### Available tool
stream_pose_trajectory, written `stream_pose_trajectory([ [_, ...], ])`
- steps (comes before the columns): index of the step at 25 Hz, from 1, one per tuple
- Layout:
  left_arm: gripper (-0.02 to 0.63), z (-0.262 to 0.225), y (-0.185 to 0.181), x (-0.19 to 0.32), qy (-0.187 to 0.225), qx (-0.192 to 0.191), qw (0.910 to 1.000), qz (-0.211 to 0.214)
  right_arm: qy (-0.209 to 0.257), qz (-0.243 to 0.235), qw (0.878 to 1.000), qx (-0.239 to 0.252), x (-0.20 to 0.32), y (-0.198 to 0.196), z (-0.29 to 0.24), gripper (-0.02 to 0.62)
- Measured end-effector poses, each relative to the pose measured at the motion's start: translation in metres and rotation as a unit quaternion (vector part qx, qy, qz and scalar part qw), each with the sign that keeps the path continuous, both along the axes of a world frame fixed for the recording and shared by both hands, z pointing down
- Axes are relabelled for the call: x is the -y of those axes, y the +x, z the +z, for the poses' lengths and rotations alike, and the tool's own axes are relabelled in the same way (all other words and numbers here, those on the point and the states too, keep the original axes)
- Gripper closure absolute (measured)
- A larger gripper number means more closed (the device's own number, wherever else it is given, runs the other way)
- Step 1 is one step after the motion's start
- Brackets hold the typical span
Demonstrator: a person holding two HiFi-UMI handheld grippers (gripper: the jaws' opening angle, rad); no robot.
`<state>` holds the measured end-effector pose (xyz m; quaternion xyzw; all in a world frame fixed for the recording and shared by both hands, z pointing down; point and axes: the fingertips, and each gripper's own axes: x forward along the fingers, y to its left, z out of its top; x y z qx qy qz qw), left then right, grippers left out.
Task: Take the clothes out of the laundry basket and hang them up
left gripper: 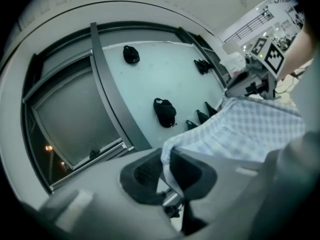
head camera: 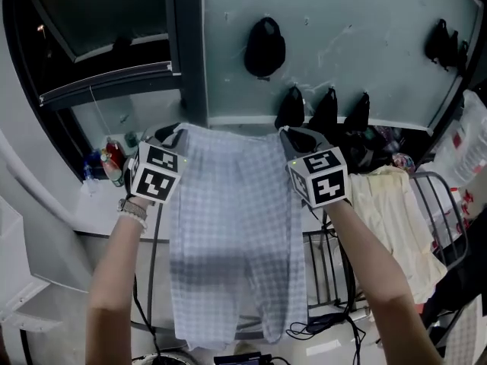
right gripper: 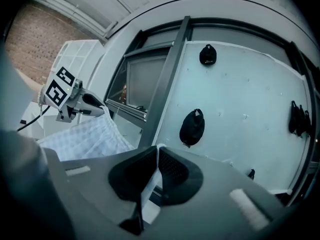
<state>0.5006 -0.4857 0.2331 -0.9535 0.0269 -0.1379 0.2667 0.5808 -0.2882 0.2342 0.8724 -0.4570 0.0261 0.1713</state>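
A pale blue-and-white checked garment point(head camera: 232, 234) hangs spread between my two grippers in the head view, held up by its top edge. My left gripper point(head camera: 169, 136) is shut on the garment's top left corner. My right gripper point(head camera: 294, 138) is shut on the top right corner. In the left gripper view the checked garment point(left gripper: 250, 129) runs from between the pads point(left gripper: 167, 171) toward the other gripper point(left gripper: 255, 76). In the right gripper view a thin edge of the garment point(right gripper: 149, 184) is pinched between the pads, and the rest of the cloth point(right gripper: 85, 139) stretches to the left gripper point(right gripper: 70, 99).
A metal drying rack point(head camera: 441, 204) stands at the right with a cream garment point(head camera: 399, 219) draped over it. Black clips point(head camera: 327, 109) and a black pouch point(head camera: 264, 48) stick to the glass wall behind. A dark window frame point(head camera: 186, 52) rises behind the garment. Bottles point(head camera: 110, 162) sit on a ledge at the left.
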Motion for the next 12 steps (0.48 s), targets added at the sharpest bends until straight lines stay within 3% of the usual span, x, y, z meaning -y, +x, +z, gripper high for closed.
stream_pose_trajectory([
  [5, 0.571, 0.031, 0.037, 0.013, -0.006, 0.018, 0.9998, -0.005, -0.010, 0.013, 1.000, 0.021, 0.012, 0.033, 0.033, 0.581],
  [12, 0.565, 0.146, 0.058, 0.015, -0.045, 0.111, 0.9928, -0.010, -0.075, 0.028, 0.993, 0.089, 0.018, 0.054, 0.136, 0.581],
])
